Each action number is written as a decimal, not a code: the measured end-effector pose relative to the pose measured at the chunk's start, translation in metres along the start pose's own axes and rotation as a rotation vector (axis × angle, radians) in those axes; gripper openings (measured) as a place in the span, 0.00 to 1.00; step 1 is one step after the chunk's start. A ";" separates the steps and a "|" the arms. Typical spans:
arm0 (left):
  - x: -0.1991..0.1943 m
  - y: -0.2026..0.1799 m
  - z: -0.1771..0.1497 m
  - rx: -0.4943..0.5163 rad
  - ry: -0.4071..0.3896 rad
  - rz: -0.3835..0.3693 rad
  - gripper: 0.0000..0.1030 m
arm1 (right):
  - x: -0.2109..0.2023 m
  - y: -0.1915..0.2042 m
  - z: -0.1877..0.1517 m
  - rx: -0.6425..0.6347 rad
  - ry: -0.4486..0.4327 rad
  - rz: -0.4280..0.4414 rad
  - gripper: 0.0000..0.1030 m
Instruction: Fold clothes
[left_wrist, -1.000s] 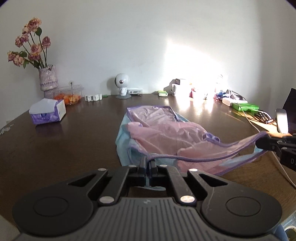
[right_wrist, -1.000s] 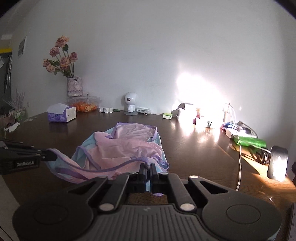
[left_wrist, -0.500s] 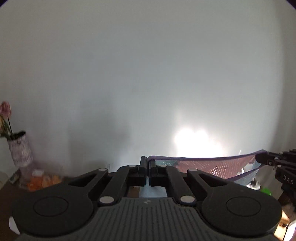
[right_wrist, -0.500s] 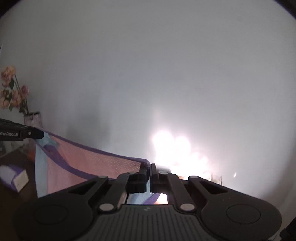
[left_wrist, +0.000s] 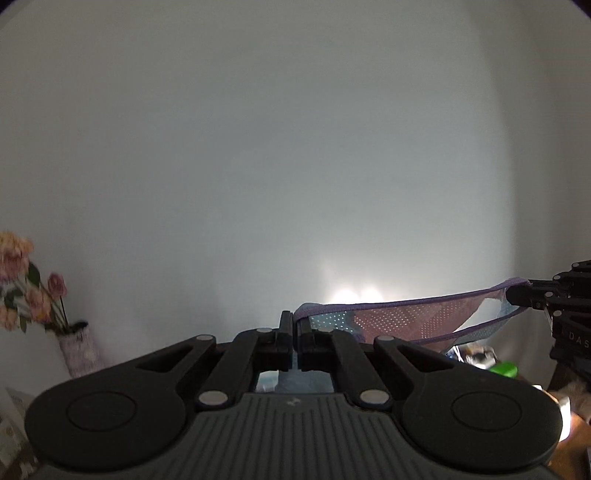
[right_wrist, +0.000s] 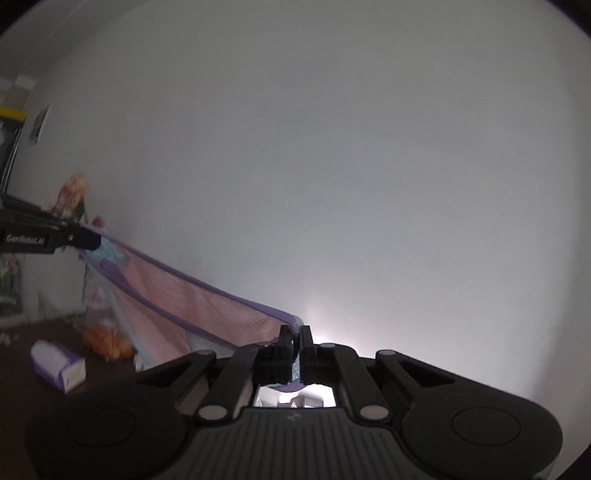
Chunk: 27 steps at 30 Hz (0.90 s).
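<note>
Both grippers were built in matte black: the left gripper with ribbed grey housing, silver pivot screws, white "GenRobot.AI" lettering; the right gripper alike.

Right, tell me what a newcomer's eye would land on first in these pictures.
First, the pink garment with purple edging, stretched in the air between the left gripper and right gripper, both clamped on its hem. Then the bright glare low on the white wall behind it. Last, the blurred flowers in a vase at the far left.

pink garment taut between left gripper and right gripper
</note>
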<state>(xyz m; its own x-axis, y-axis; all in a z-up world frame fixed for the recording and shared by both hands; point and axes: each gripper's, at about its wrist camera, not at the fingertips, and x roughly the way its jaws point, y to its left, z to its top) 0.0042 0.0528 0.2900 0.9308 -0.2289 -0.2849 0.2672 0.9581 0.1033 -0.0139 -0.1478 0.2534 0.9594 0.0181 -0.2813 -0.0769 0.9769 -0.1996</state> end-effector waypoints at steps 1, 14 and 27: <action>0.001 -0.010 -0.042 0.009 0.074 -0.016 0.02 | -0.005 0.009 -0.032 -0.005 0.055 0.023 0.02; -0.082 0.028 -0.279 -0.374 0.255 -0.204 0.74 | -0.154 0.053 -0.262 0.272 0.112 0.213 0.51; 0.027 0.008 -0.272 -0.320 0.196 -0.160 0.98 | -0.011 0.021 -0.253 0.195 0.130 0.151 0.81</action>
<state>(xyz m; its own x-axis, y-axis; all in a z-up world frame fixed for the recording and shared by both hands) -0.0359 0.1014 0.0239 0.8106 -0.3717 -0.4526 0.2849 0.9254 -0.2498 -0.0945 -0.1811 0.0151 0.8972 0.1513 -0.4150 -0.1507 0.9880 0.0343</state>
